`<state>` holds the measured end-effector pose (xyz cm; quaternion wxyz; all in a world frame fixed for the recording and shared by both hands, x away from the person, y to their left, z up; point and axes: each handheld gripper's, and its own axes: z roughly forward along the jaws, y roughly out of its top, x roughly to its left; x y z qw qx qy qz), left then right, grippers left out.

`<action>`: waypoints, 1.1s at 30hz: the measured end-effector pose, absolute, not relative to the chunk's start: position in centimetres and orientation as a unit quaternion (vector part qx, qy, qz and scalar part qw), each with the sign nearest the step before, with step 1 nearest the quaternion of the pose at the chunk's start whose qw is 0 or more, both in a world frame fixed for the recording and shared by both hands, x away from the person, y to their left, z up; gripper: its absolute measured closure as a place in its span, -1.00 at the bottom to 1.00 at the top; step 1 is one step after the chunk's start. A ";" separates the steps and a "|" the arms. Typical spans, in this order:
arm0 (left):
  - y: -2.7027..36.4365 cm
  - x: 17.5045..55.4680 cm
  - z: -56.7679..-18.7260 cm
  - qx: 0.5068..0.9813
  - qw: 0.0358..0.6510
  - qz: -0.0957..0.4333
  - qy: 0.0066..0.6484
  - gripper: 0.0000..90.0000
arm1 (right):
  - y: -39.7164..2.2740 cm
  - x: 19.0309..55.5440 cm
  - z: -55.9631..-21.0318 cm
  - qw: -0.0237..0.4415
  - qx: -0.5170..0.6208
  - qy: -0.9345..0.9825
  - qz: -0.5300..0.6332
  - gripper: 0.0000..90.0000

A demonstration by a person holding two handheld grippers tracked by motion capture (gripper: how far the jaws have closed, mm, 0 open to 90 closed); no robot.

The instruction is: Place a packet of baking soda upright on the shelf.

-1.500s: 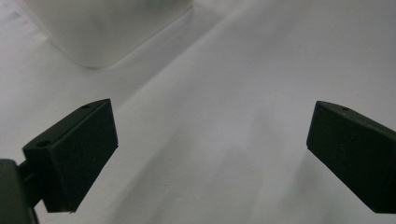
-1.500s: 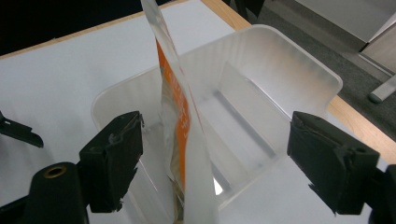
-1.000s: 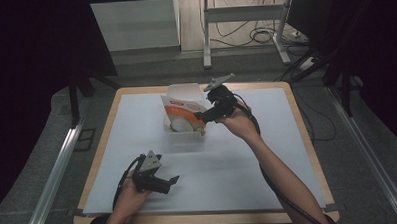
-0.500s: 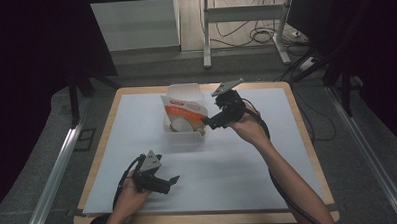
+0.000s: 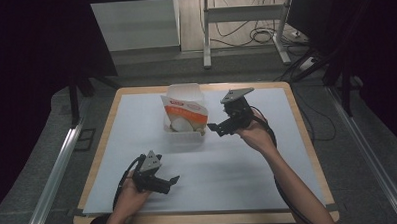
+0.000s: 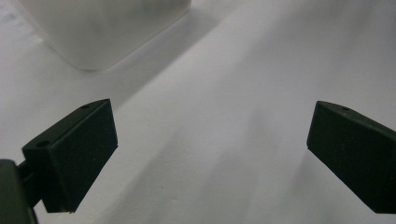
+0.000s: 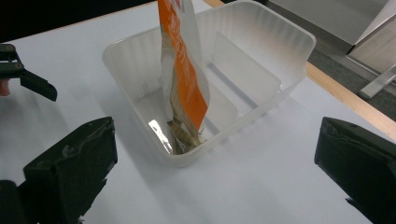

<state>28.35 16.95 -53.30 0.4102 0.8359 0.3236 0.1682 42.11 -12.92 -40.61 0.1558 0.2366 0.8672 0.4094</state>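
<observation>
Moved since earlier: right gripper (image 5: 216, 127) has drawn back from the pouch (image 5: 185, 117) toward the person's right, its jaws just opening, nothing between them.
Right gripper state: jaws spread wide, empty, pointing at the tray (image 7: 289, 56) just ahead of them.
Pouch: orange and white, standing upright inside the translucent tray, in the compartment nearest the right gripper, leaning on the divider (image 7: 245, 70); free of both grippers.
Left gripper (image 5: 170, 181): rests low on the white table sheet (image 5: 248, 165), well short of the tray, unmoved; jaws wide apart, holding nothing.
Tray from left gripper: its corner sits ahead and to the left of the jaws.
</observation>
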 end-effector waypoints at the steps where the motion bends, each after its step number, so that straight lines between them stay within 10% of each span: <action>1: 16.9 28.3 -53.3 0.836 0.410 0.168 0.323 -0.96 | -13.2 41.9 -40.8 0.153 0.235 0.866 0.414 -1.00; 33: 16.8 28.2 -53.2 0.837 0.410 0.169 0.319 -0.96 | -18.1 38.7 -44.6 0.160 0.253 0.863 0.407 -1.00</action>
